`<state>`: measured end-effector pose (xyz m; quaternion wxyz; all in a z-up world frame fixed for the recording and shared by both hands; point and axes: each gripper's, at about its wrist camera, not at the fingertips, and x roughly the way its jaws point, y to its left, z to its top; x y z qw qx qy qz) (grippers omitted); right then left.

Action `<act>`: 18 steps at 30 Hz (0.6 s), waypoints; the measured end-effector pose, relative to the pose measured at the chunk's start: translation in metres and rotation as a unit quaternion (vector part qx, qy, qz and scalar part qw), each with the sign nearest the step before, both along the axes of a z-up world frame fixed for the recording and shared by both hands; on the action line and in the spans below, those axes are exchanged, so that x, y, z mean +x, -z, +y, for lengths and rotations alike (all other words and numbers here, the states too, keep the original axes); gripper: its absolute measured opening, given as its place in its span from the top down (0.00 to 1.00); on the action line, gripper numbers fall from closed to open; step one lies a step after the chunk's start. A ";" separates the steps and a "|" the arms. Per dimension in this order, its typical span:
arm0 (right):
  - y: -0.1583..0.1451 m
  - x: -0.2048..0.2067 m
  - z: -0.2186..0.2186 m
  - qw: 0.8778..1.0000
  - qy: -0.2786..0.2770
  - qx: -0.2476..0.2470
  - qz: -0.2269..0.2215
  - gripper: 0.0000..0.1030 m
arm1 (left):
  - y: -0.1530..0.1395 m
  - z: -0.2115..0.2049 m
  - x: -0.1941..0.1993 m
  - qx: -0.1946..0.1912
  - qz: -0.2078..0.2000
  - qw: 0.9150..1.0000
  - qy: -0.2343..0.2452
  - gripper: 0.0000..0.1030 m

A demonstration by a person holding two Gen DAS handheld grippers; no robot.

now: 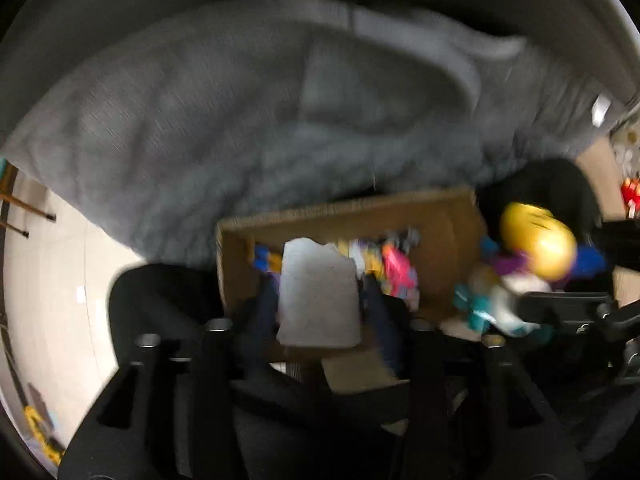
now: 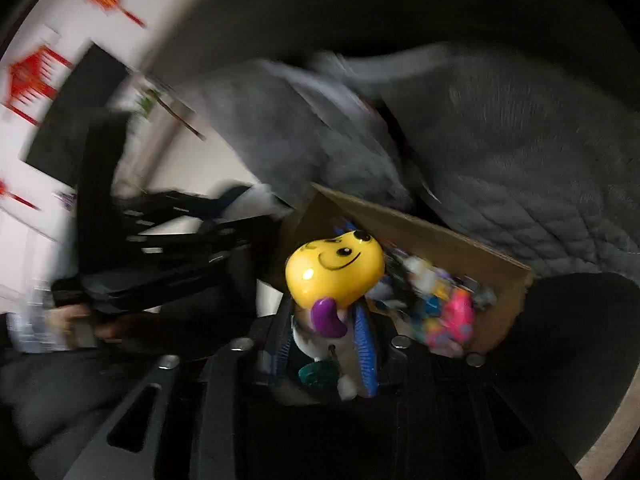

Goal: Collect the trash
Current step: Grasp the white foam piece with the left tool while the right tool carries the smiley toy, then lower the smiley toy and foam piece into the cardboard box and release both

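Note:
My left gripper point(image 1: 318, 300) is shut on a white crumpled paper piece point(image 1: 318, 296) and holds it over a brown cardboard box point(image 1: 440, 216). The box holds several colourful scraps, among them a pink one point(image 1: 398, 272). My right gripper point(image 2: 324, 340) is shut on a toy with a yellow smiling head point(image 2: 334, 268), a purple part and a white body, just left of the box point(image 2: 440, 236). The toy also shows in the left wrist view point(image 1: 536, 240), right of the box. Both views are blurred.
A grey quilted blanket point(image 1: 240, 120) on a bed lies behind the box. Dark cushions or clothing point(image 1: 160, 300) flank the box on both sides. A pale floor point(image 1: 52, 280) is at the left. The white wall carries red decorations point(image 2: 32, 76).

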<state>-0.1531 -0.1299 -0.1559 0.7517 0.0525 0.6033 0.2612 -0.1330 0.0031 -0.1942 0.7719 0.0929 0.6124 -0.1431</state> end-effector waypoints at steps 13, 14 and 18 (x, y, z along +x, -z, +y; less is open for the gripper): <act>-0.119 -0.026 -0.034 0.986 -0.014 0.013 -0.165 0.35 | -0.043 0.011 -0.016 0.031 -0.080 0.996 -0.007 0.20; -0.140 -0.024 -0.040 0.982 -0.016 0.026 -0.185 0.34 | -0.059 0.013 -0.017 0.034 -0.101 0.994 -0.001 0.20; -0.217 0.033 -0.070 0.961 0.025 0.051 -0.270 0.19 | -0.118 0.023 -0.014 0.015 -0.150 0.988 0.018 0.20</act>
